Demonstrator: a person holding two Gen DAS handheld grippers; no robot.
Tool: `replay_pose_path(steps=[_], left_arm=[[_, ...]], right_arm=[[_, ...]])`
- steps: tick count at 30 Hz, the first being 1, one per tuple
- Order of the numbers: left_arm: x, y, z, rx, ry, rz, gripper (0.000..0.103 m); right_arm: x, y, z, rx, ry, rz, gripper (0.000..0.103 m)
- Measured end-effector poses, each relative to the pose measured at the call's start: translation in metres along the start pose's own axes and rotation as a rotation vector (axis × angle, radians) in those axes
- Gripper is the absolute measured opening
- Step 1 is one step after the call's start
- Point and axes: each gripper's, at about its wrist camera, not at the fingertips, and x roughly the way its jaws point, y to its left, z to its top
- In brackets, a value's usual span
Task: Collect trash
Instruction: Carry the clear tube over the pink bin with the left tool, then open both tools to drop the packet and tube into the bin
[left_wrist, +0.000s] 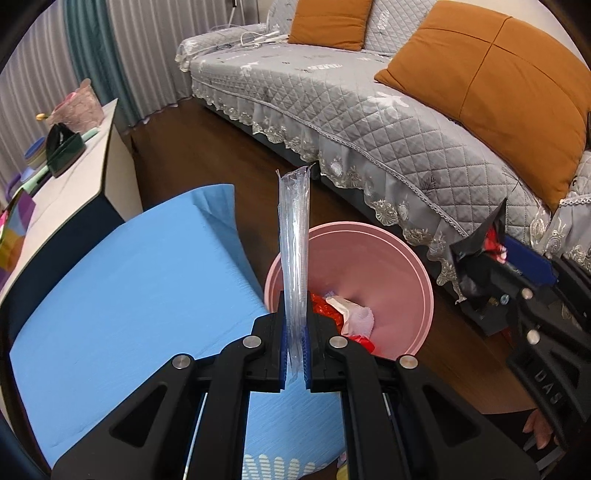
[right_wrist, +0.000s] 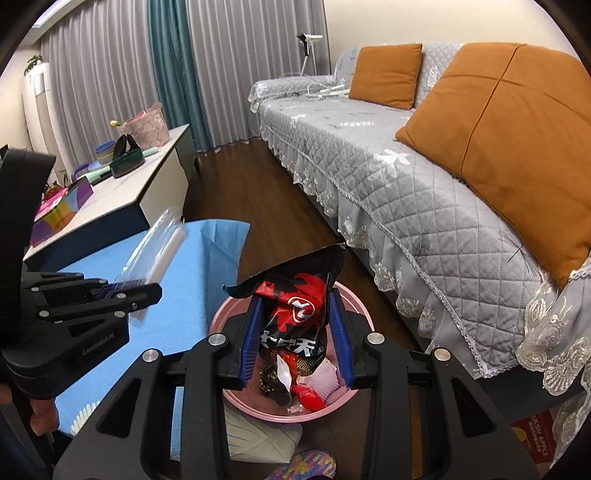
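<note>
My left gripper (left_wrist: 294, 350) is shut on a clear plastic wrapper (left_wrist: 293, 236) that stands up between its fingers, held beside the rim of a pink trash bin (left_wrist: 406, 280). The bin holds red and white scraps (left_wrist: 343, 314). My right gripper (right_wrist: 295, 339) is shut on a black and red snack bag (right_wrist: 295, 306), held right above the pink bin (right_wrist: 280, 415). The right gripper with the bag also shows in the left wrist view (left_wrist: 491, 254). The left gripper with the clear wrapper (right_wrist: 155, 243) shows at the left of the right wrist view.
A blue cloth covers a low table (left_wrist: 129, 295) left of the bin. A white cabinet (right_wrist: 147, 177) with boxes and bowls stands behind it. A grey quilted sofa (right_wrist: 388, 166) with orange cushions (right_wrist: 517, 140) runs along the right. The floor is dark wood.
</note>
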Motion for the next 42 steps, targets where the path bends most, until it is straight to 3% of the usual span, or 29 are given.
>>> replay_pose_path(steps=[7,26,27,28,30,32,37,42], left_arm=[[0.025,-0.005,0.007,-0.005,0.049,-0.069,0.006],[0.123,-0.003,0.004,0.006,0.198,-0.099,0.007],[0.127,-0.002,0.004,0.005,0.207,-0.097,0.019],[0.131,-0.002,0.004,-0.001,0.218,-0.091,0.054],[0.132,0.002,0.003,-0.023,0.202,-0.037,0.083],[0.130,0.007,0.003,-0.036,0.168,-0.021,0.088],[0.133,0.012,0.001,-0.029,0.201,-0.026,0.088],[0.112,0.017,0.002,-0.031,0.184,-0.035,0.088]], right_arm=[[0.017,-0.003,-0.001,0.013,0.041,-0.018,0.036],[0.096,-0.017,-0.014,0.014,0.234,-0.064,0.039],[0.099,-0.018,-0.015,0.020,0.239,-0.070,0.042],[0.102,-0.018,-0.015,0.022,0.248,-0.077,0.059],[0.105,-0.019,-0.016,0.028,0.251,-0.097,0.076],[0.107,-0.020,-0.016,0.032,0.249,-0.100,0.082],[0.107,-0.014,-0.016,0.006,0.252,-0.092,0.083],[0.089,-0.013,-0.006,0.019,0.186,-0.086,0.084]])
